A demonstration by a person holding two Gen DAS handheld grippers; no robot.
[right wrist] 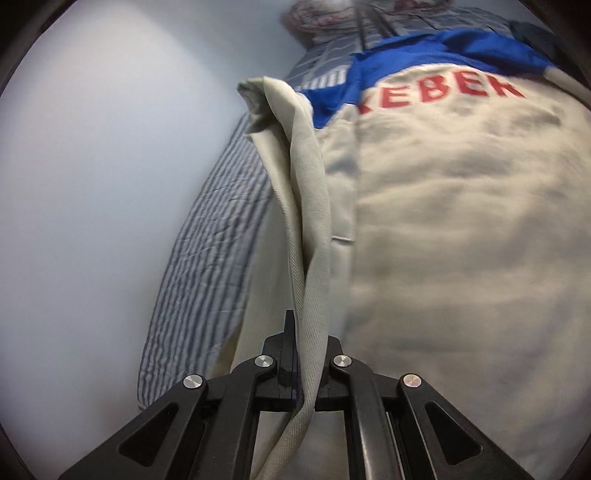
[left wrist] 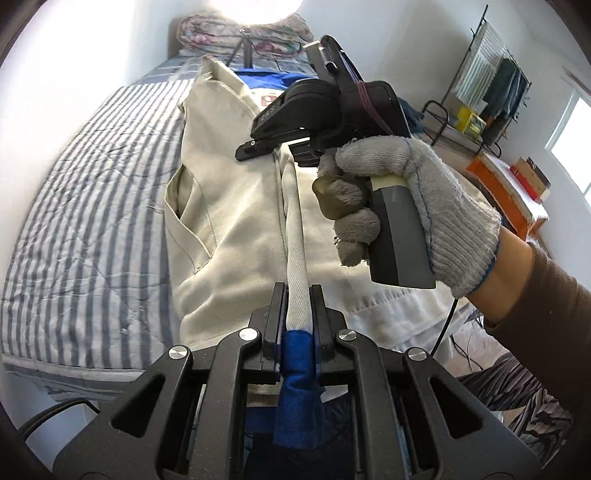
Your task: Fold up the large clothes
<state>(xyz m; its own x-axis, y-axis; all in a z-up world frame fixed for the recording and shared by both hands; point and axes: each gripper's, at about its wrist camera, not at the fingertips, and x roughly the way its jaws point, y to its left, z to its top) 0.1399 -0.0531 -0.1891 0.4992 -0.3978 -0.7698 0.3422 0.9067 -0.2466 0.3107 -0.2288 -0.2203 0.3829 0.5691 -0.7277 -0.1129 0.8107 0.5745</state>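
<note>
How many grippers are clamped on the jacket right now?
2. The left gripper pinches a rolled beige-and-blue edge of the jacket near the bed's foot; the right gripper grips the same edge farther up. Its own view confirms the fold between its fingers.

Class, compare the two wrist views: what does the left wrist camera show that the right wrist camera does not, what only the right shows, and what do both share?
Only the left wrist view shows the gloved hand holding the right hand-held gripper, a clothes rack, books and the garment's pocket.

Only the right wrist view shows the red lettering on the garment and the right hand-held gripper's own fingers closed on a cream fold.

Both show the cream and blue garment lying on the striped bedding, and the quilt at the far end.
</note>
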